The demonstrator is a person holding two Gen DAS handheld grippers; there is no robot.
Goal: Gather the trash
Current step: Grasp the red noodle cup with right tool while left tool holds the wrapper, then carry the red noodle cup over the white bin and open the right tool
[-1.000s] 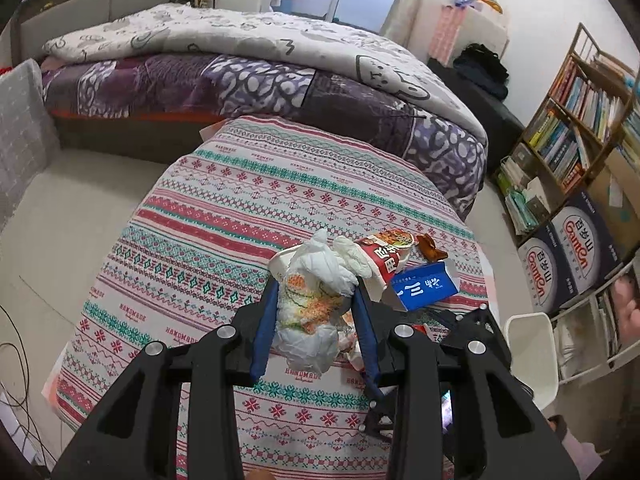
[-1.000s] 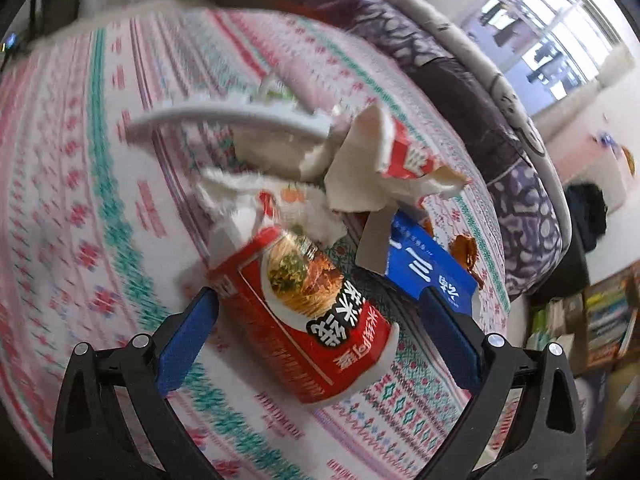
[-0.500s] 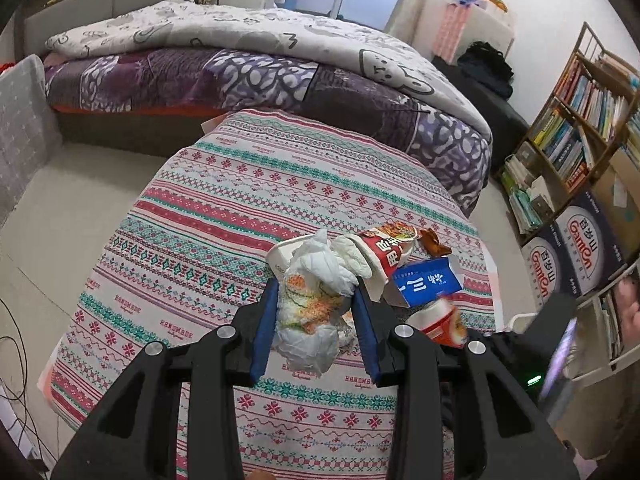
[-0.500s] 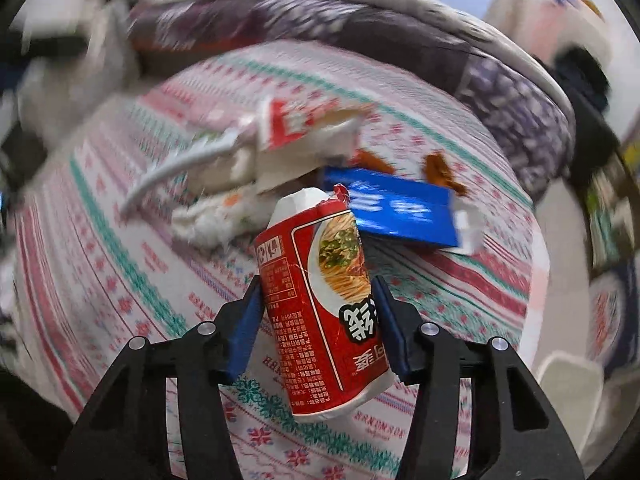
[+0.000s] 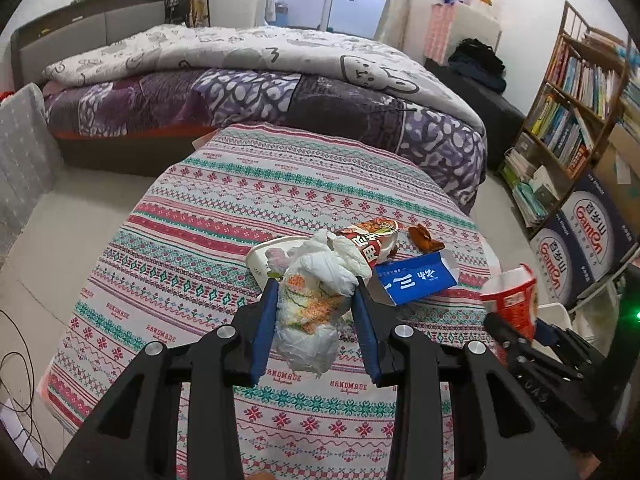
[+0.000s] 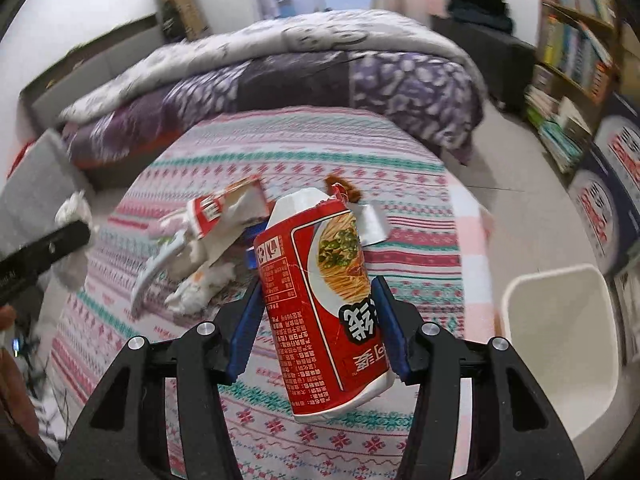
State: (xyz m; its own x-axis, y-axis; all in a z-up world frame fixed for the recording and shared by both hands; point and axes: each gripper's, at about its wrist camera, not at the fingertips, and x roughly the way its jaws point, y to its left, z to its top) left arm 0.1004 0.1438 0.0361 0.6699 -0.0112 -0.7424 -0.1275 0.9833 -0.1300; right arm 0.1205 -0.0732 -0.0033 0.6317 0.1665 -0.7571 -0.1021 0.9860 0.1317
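My left gripper (image 5: 316, 292) is shut on a crumpled white plastic bag (image 5: 312, 316) with orange and green print, held just above the patterned tablecloth (image 5: 224, 208). My right gripper (image 6: 318, 292) is shut on a red instant-noodle cup (image 6: 324, 304), lifted off the table and tilted; the same cup (image 5: 512, 300) shows at the right of the left wrist view. On the cloth lie a blue carton (image 5: 416, 280), a torn red cup piece (image 5: 372, 240), a white lid (image 5: 260, 256) and a brown scrap (image 5: 424, 236).
A white bin (image 6: 560, 340) stands on the floor off the table's right side. A bed (image 5: 240, 80) with a purple quilt lies behind the table. A bookshelf (image 5: 572, 120) and stacked boxes (image 5: 580, 240) line the right wall. Cables (image 5: 16, 360) trail at the left.
The right gripper's jaws, wide around the lying red cup, closed on it, rolled it upright and lifted it to the right. The left gripper drew back slightly with the bag.
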